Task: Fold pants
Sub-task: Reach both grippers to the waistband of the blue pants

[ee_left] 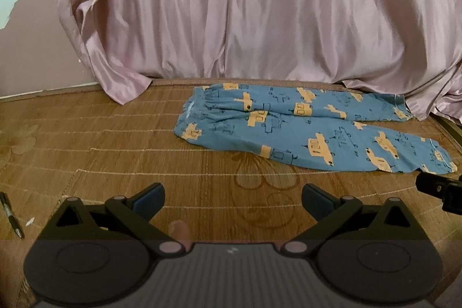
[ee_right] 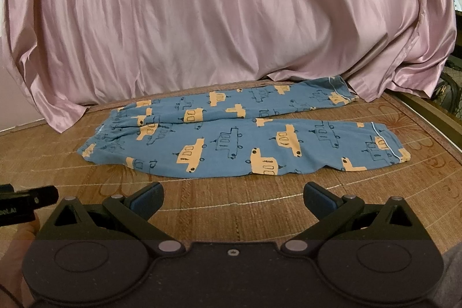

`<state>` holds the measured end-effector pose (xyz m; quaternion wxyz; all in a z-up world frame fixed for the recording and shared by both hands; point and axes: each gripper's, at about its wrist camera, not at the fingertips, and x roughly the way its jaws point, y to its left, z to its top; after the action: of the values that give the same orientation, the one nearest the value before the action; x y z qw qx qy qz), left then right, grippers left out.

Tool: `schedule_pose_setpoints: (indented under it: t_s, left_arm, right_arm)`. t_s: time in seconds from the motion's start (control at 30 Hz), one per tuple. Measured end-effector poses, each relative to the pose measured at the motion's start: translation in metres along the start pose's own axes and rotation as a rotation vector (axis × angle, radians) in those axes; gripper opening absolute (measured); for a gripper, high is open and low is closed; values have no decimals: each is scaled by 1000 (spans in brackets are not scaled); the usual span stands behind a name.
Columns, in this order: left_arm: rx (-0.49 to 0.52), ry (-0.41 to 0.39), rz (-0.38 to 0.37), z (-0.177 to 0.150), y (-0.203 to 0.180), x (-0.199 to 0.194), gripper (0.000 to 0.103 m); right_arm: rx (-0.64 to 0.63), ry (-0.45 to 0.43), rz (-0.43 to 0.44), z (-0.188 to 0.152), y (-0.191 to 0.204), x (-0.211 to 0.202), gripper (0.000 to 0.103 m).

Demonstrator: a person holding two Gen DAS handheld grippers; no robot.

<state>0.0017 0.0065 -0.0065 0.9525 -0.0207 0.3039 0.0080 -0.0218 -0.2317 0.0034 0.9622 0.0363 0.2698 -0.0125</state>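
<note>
You are holding both sets of jaws spread wide and empty: your left gripper [ee_left: 232, 199] and right gripper [ee_right: 233, 198] are hovering side by side over the bare mat [ee_right: 219, 210], near its front edge and well short of the cloth. Ahead of them the pants [ee_right: 231, 140] are lying flat toward the mat's back edge, waistband to the left, cuffs to the right, the two legs lying side by side and parting a little at the cuffs. A pink sheet [ee_right: 231, 19] is hanging just behind them, touching the far cuff. A pen [ee_left: 11, 214] is lying at the mat's left edge.

No fold looks begun; you are lining up for the first grasp. Next, you are probably reaching for the near leg's edge, one gripper at the waistband, the other at the cuff, to lay it over the far leg.
</note>
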Motion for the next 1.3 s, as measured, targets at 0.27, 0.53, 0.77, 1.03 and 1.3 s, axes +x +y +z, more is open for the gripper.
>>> schedule_pose_setpoints:
  t_s: [0.27, 0.53, 0.77, 1.03, 1.3]
  left_arm:
    - [-107, 112, 28, -3, 8, 9, 103]
    - [-206, 168, 109, 54, 21, 33, 103]
    - [-200, 85, 100, 148, 22, 103, 103]
    - [-186, 60, 23, 192, 40, 241, 103]
    - [48, -8, -144, 195, 22, 328, 103]
  right_arm:
    - [20, 3, -5, 2, -2, 2, 103]
    - [-21, -15, 95, 66, 3, 26, 103]
    - [-35, -102, 193, 154, -15, 92, 102]
    - [52, -159, 192, 177, -34, 219, 103]
    - [-35, -110, 230, 155, -28, 289, 103]
